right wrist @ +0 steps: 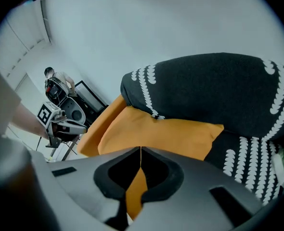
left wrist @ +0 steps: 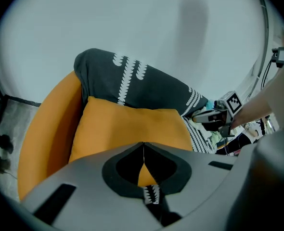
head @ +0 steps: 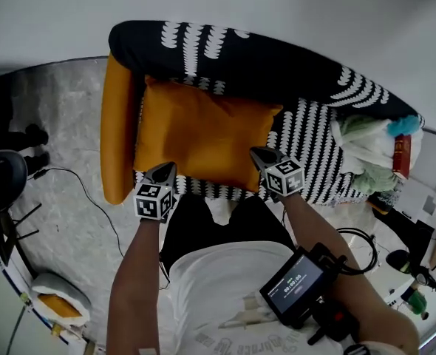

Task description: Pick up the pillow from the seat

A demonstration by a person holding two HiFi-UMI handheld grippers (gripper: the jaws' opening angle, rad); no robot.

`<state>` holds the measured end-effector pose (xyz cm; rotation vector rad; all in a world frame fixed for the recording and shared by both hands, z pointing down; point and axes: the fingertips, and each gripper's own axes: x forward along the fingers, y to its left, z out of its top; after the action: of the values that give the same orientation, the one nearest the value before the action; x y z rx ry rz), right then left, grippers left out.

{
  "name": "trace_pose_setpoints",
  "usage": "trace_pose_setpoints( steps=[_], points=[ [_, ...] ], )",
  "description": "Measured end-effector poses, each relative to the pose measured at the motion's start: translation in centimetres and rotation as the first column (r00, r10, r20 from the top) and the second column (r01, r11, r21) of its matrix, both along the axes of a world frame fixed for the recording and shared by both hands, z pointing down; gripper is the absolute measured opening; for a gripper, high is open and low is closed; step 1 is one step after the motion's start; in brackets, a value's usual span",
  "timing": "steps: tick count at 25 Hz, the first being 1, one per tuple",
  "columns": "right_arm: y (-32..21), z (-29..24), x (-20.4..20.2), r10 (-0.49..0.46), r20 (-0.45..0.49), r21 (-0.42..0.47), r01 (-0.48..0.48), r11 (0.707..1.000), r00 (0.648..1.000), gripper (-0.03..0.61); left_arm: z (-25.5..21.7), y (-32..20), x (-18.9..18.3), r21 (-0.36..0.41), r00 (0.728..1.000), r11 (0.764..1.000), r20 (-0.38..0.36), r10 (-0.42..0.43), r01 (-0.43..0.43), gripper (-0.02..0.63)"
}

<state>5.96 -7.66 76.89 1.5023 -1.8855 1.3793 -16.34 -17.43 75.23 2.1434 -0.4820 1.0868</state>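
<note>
An orange pillow [head: 203,135] lies on the seat of a black sofa with white patterning [head: 314,135], leaning toward the sofa's back and its orange armrest [head: 118,124]. My left gripper [head: 164,171] hovers at the pillow's near left corner, jaws shut with nothing between them. My right gripper [head: 264,158] hangs at the near right corner, also shut and empty. In the left gripper view the pillow [left wrist: 132,129] fills the space just beyond the closed jaws [left wrist: 143,144]. The right gripper view shows the pillow [right wrist: 166,134] ahead of its closed jaws [right wrist: 140,150].
A heap of clothes and a red book [head: 377,150] sit on the sofa's right end. A black office chair [head: 0,180] and a cable [head: 92,198] are on the floor at left. A screen device [head: 295,287] hangs at the person's waist.
</note>
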Motion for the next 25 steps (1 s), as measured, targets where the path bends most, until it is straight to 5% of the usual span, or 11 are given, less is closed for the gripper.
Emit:
trace_pose_setpoints(
  steps=[6, 12, 20, 25],
  points=[
    [1.3, 2.3, 1.3, 0.073, 0.000, -0.056, -0.073, 0.996, 0.997, 0.038, 2.9, -3.4, -1.0, 0.003, 0.999, 1.000, 0.038, -0.013, 0.013, 0.011],
    [3.1, 4.5, 1.9, 0.173, 0.018, -0.106, -0.170, 0.980, 0.985, 0.152, 5.2, -6.5, -1.5, 0.021, 0.997, 1.000, 0.079, 0.002, -0.004, 0.013],
    [3.6, 6.5, 4.0, 0.420, 0.036, -0.135, -0.412, 0.901, 0.907, 0.368, 8.5, -9.6, -4.2, -0.069, 0.982, 0.985, 0.111, -0.152, 0.160, 0.320],
    [4.1, 8.3, 4.0, 0.500, 0.090, -0.205, -0.475, 0.856, 0.861, 0.414, 10.7, -10.4, -4.6, -0.136, 0.981, 0.977, 0.122, -0.150, 0.167, 0.418]
  ],
)
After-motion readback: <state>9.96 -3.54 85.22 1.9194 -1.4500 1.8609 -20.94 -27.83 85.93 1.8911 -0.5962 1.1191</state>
